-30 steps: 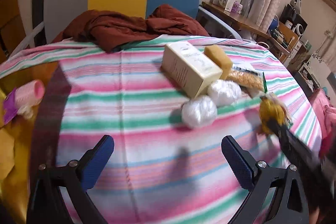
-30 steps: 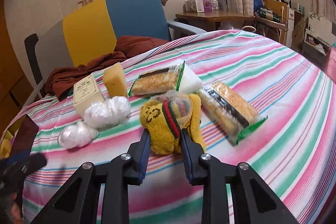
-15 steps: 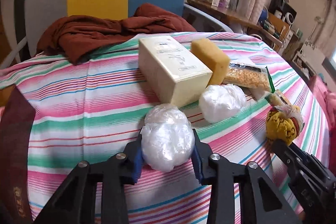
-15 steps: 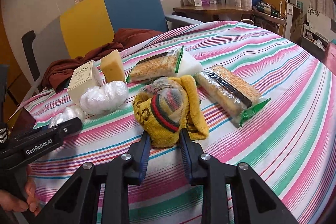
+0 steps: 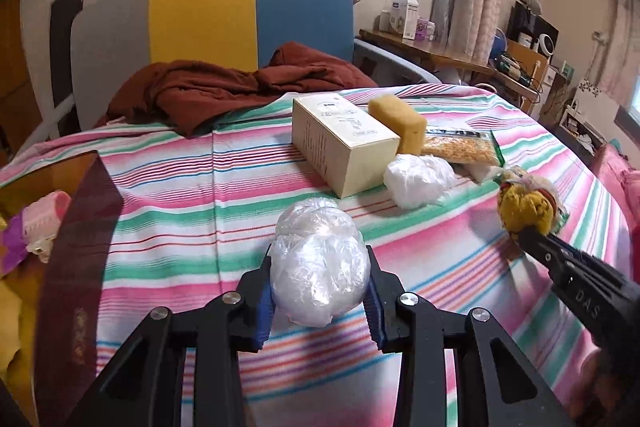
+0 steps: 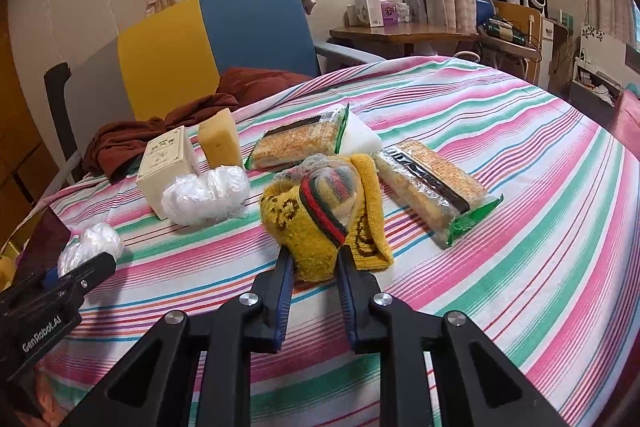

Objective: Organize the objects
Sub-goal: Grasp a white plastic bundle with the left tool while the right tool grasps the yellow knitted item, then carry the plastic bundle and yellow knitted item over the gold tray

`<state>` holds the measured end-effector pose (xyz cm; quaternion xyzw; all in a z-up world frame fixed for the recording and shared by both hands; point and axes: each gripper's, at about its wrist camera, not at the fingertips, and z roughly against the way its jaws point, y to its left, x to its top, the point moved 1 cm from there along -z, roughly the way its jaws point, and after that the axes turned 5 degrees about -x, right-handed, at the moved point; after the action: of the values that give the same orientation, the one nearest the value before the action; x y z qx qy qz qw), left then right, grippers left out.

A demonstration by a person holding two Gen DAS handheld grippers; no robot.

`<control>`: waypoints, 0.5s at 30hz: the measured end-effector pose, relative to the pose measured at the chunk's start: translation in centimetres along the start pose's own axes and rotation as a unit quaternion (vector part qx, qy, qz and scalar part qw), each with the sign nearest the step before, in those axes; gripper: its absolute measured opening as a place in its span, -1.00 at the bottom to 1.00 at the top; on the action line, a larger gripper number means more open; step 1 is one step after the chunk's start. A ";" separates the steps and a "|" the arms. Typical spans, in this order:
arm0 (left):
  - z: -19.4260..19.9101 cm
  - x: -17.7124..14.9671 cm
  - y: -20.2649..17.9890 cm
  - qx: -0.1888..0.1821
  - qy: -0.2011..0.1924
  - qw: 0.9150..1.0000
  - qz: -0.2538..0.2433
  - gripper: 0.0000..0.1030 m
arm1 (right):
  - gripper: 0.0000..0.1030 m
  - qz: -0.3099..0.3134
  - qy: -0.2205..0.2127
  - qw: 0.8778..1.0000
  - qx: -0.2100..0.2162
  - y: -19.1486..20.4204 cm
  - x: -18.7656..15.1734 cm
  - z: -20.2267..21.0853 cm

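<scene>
My left gripper [image 5: 319, 293] is shut on a clear plastic-wrapped ball [image 5: 319, 261] and holds it above the striped table; the ball also shows in the right wrist view [image 6: 90, 247]. My right gripper [image 6: 314, 269] is shut on a yellow knitted bundle [image 6: 320, 223] with a red-green band, lifted over the cloth; it shows in the left wrist view [image 5: 524, 207] too. A second plastic ball [image 6: 206, 195], a cream box [image 6: 164, 163], a yellow sponge [image 6: 220, 143] and two cracker packs [image 6: 298, 143] [image 6: 434, 187] lie on the table.
A striped cloth covers the round table [image 6: 520, 131]. A brown garment [image 5: 224, 87] lies at the far edge by a yellow-blue chair [image 5: 248, 11]. A dark box wall [image 5: 76, 259] with a pink item [image 5: 40, 223] stands at the left. A wooden desk [image 6: 404, 35] stands behind.
My left gripper moved in and shut on the near plastic ball, then lifted it back toward the left. My right gripper raised the yellow bundle slightly.
</scene>
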<state>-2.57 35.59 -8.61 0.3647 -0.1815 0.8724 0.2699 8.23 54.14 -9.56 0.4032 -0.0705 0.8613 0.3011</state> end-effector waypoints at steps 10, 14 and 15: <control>2.5 -1.9 0.2 -0.009 -0.010 1.000 -0.004 -0.27 | -0.65 0.002 -0.003 1.000 0.023 1.2 -2.6 3.5; 4.1 -2.6 0.4 -0.015 -0.022 1.000 -0.003 -0.27 | -0.66 -0.013 -0.001 0.999 0.037 1.4 -3.3 4.9; 4.6 -2.8 0.5 -0.018 -0.027 0.999 -0.002 -0.27 | -0.67 -0.016 -0.003 0.999 0.040 1.5 -3.2 5.3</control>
<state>1.22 31.90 -7.65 0.3833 -0.2033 0.8585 0.2735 12.44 49.52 -8.26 0.4190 -0.0301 0.8570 0.2984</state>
